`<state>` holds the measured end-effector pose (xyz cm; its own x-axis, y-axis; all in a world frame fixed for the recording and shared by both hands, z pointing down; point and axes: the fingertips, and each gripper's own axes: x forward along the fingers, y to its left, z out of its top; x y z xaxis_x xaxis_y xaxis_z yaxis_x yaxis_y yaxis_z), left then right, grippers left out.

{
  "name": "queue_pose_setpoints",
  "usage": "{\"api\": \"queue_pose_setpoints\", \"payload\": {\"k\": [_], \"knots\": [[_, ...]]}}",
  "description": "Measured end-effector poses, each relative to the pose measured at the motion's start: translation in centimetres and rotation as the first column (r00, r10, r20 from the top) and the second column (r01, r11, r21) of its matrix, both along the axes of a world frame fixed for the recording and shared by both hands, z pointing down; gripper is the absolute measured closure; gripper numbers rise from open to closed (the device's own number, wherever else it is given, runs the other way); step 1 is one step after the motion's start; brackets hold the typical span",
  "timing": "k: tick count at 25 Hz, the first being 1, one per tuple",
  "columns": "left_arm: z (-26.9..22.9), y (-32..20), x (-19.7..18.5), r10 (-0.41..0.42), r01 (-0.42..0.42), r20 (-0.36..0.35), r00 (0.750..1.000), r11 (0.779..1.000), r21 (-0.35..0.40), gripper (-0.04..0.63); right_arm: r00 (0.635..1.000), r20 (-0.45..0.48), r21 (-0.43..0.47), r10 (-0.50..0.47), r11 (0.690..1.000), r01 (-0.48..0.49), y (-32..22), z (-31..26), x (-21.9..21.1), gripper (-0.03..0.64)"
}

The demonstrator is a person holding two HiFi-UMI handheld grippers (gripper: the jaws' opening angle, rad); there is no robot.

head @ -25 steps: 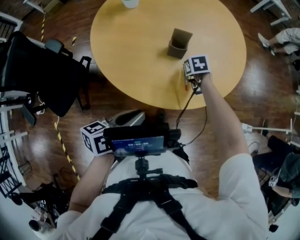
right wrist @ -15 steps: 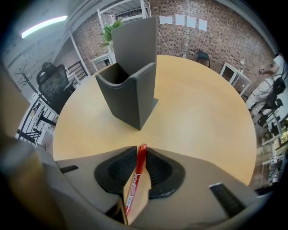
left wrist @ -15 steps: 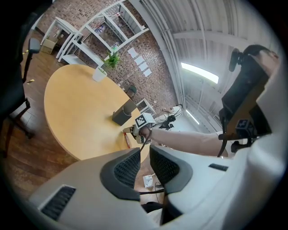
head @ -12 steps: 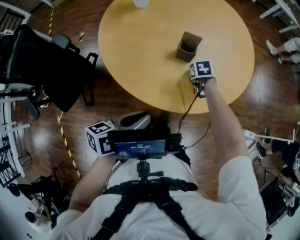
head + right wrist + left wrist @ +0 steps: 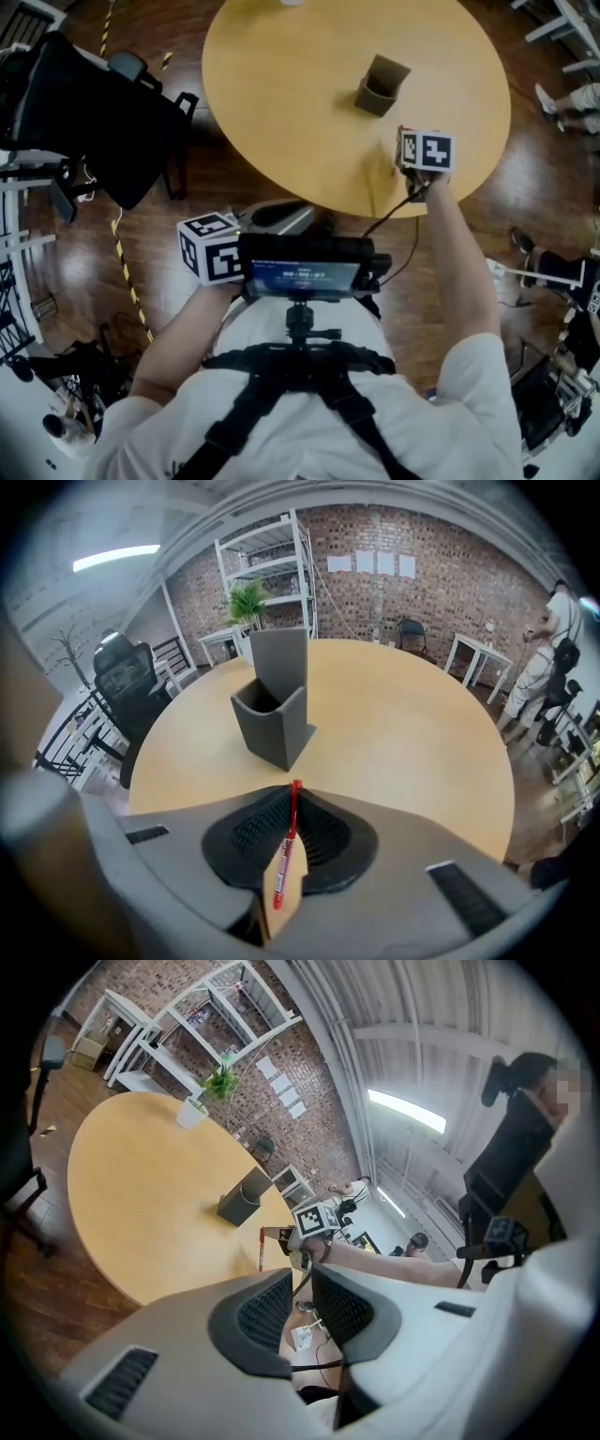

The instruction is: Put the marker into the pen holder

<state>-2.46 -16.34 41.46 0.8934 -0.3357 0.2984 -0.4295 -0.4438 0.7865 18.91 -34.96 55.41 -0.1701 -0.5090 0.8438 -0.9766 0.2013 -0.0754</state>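
Observation:
A grey pen holder point(image 5: 380, 86) stands upright on the round wooden table point(image 5: 281, 94); it also shows ahead of the jaws in the right gripper view point(image 5: 272, 714). My right gripper point(image 5: 293, 794) hangs over the table's near right edge point(image 5: 403, 157). Its jaws have just been closing and are shut on a red marker point(image 5: 286, 850), which lies along the gap with its tip toward the holder. The left gripper view shows that marker point(image 5: 261, 1251) upright under the marker cube. My left gripper point(image 5: 302, 1274) stays low by my body point(image 5: 281, 217), jaws a narrow gap apart with nothing between them.
A black office chair point(image 5: 84, 112) stands left of the table. A white pot with a plant point(image 5: 192, 1110) sits at the table's far edge. White shelves point(image 5: 272, 583) line the brick wall. A person point(image 5: 548, 667) stands at the far right. A cable point(image 5: 389, 220) hangs from my right gripper.
My right gripper has lifted off the table and drawn a little farther from the pen holder, toward the near right edge. The left gripper has stayed put.

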Motion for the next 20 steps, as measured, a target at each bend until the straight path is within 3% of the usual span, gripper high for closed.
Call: {"api": "queue_pose_setpoints", "payload": {"k": [7, 12, 13, 15, 20], "knots": [[-0.6, -0.7, 0.5, 0.024, -0.023, -0.014, 1.0, 1.0, 0.019, 0.534, 0.999, 0.036, 0.08, 0.036, 0.996, -0.038, 1.0, -2.5, 1.2, 0.606], [-0.6, -0.5, 1.1, 0.036, -0.036, 0.002, 0.999, 0.999, 0.015, 0.534, 0.998, 0.006, 0.013, 0.059, 0.998, -0.059, 1.0, -0.5, 3.7, 0.599], [-0.5, -0.5, 1.1, 0.034, -0.034, 0.007, 0.999, 0.999, 0.012, 0.534, 0.998, 0.012, -0.007, 0.058, 0.998, -0.058, 0.7, 0.1, 3.8, 0.57], [-0.4, -0.2, 0.5, 0.026, -0.026, 0.014, 1.0, 1.0, 0.006, 0.534, 0.998, 0.022, -0.046, 0.059, 0.997, -0.058, 0.0, 1.2, 3.4, 0.514], [0.2, 0.5, -0.7, -0.019, 0.02, 0.04, 0.999, 1.0, -0.012, 0.534, 0.999, 0.02, -0.119, 0.047, 0.992, -0.044, -2.2, 3.8, 2.4, 0.505]]}}
